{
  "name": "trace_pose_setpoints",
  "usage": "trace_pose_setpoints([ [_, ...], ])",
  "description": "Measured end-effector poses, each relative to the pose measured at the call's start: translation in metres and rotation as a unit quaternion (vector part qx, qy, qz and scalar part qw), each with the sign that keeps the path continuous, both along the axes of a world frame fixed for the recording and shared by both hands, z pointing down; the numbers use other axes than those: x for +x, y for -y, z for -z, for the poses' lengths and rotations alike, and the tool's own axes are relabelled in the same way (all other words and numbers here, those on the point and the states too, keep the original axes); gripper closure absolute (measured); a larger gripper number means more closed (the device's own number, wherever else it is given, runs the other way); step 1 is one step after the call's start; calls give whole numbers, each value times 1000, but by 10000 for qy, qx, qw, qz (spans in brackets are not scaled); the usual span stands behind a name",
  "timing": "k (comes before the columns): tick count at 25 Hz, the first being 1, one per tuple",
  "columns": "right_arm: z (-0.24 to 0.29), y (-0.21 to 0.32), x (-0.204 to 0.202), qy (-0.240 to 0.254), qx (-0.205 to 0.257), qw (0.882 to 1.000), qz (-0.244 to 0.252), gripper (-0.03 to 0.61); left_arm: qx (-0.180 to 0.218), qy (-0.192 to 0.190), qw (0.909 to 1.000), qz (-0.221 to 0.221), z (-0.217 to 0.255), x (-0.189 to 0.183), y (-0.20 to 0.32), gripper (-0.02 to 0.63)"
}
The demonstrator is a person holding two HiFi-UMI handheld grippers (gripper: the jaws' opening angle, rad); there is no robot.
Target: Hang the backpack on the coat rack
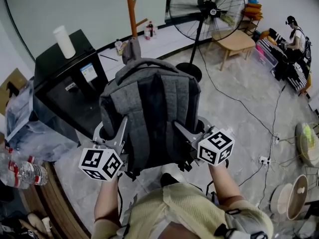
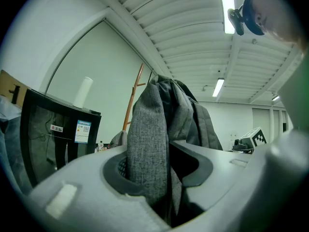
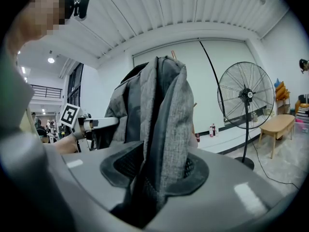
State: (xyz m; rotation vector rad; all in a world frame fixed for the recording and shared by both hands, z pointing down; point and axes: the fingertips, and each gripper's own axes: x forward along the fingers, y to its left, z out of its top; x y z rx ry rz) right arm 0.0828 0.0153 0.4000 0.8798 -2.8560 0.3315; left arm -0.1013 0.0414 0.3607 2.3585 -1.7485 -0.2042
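The backpack (image 1: 149, 113) hangs in mid-air at the centre of the head view, grey with dark straps facing the camera and its top handle pointing toward the upper part of the frame. The left gripper (image 1: 112, 131) clamps its lower left edge and the right gripper (image 1: 193, 129) its lower right edge, each marker cube sitting just below the bag. In the left gripper view the jaws stand narrow, pressed on a fold of grey fabric that rises upright between them and fills the middle of the frame. The right gripper view shows the same: jaws narrow, closed on a thick fold of grey fabric with a dark strap beside it. The bag touches neither the floor nor the coat rack (image 1: 131, 9), whose orange-brown pole stands at the upper centre of the head view, beyond the bag's top and apart from it. A black cabinet (image 1: 65, 78) sits at the upper left with a white roll (image 1: 65, 41) upright on it. A standing fan (image 1: 209, 9) is at the upper right of centre, a small wooden table (image 1: 234, 41) just to its right, and a seated person (image 1: 296, 39) at the far upper right. Water bottles (image 1: 25, 173) lie at the lower left edge.
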Motion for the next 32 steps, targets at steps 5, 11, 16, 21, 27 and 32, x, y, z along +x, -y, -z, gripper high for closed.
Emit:
trace_pose_setpoints([
  [5,6,39,-1,202,83,9997,100,430,51,159,9998,69,12,0,36,457],
  [11,13,75,-13,238,313,9986,348,425,62,209,9994,257,20,-10,67,459],
  [16,26,102,-20,10,663,9958,630,423,98,171,9991,369,31,-15,91,457],
  [21,35,128,-19,-210,1018,9910,847,423,128,46,9989,438,35,-14,114,459],
  [27,40,159,-13,38,898,9937,673,428,216,188,9985,468,43,-8,142,457],
  [32,58,178,-20,231,837,9947,554,431,280,326,9982,412,64,-15,163,454],
])
